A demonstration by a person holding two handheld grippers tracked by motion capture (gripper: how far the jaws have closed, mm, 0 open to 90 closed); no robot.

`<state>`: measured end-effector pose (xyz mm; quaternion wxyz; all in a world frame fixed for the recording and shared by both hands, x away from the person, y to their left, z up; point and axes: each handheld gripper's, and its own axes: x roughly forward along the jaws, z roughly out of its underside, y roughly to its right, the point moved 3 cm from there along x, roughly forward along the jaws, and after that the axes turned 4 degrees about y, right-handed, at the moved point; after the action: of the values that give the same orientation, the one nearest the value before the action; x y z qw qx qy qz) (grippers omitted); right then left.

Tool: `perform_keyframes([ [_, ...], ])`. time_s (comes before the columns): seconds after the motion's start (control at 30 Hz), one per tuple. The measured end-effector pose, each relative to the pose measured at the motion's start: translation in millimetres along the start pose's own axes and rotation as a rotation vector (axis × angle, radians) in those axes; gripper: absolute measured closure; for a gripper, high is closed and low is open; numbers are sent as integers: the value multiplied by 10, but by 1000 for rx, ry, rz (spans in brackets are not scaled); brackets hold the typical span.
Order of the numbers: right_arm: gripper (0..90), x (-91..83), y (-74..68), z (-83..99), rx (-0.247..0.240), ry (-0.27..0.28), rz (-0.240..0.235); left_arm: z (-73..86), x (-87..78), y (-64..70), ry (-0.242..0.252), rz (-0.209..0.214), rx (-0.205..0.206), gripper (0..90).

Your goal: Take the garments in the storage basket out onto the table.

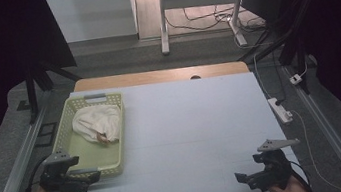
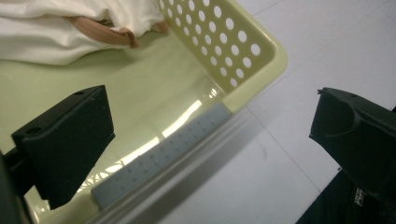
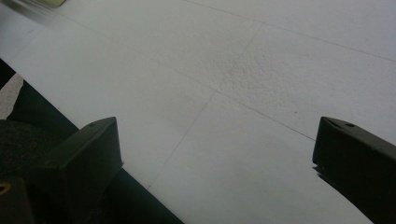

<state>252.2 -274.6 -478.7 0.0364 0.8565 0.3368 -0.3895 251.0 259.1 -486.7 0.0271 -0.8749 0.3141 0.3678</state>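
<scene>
At lower left of the high view, the left gripper [image 1: 91, 176] hovered at the near rim of the pale green basket [image 1: 75, 166], jaws spread and holding nothing; its own view showed them straddling the basket's grey handle strip [image 2: 163, 155], seemingly lined up for a grip there. A white cloth [image 1: 95, 122] with a tan strap lay bundled in the basket's far half. At lower right, the right gripper [image 1: 242, 179] waited, released and empty, over bare table [image 1: 197, 122]. The surface was a light, seamed sheet; beyond it were a wooden edge, grey floor, desk legs and cables.
</scene>
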Motion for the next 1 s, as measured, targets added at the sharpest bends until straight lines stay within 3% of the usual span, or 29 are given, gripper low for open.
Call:
perform_keyframes([
  [0.3,11,2,-3,1,0,-8,-3,-189,131,-44,39,18,15,0],
  [0.63,11,3,0,1,-1,-8,-4,-382,311,-88,19,25,48,0],
  [1.0,11,7,2,1,0,-9,-7,-598,469,-209,47,36,29,3],
])
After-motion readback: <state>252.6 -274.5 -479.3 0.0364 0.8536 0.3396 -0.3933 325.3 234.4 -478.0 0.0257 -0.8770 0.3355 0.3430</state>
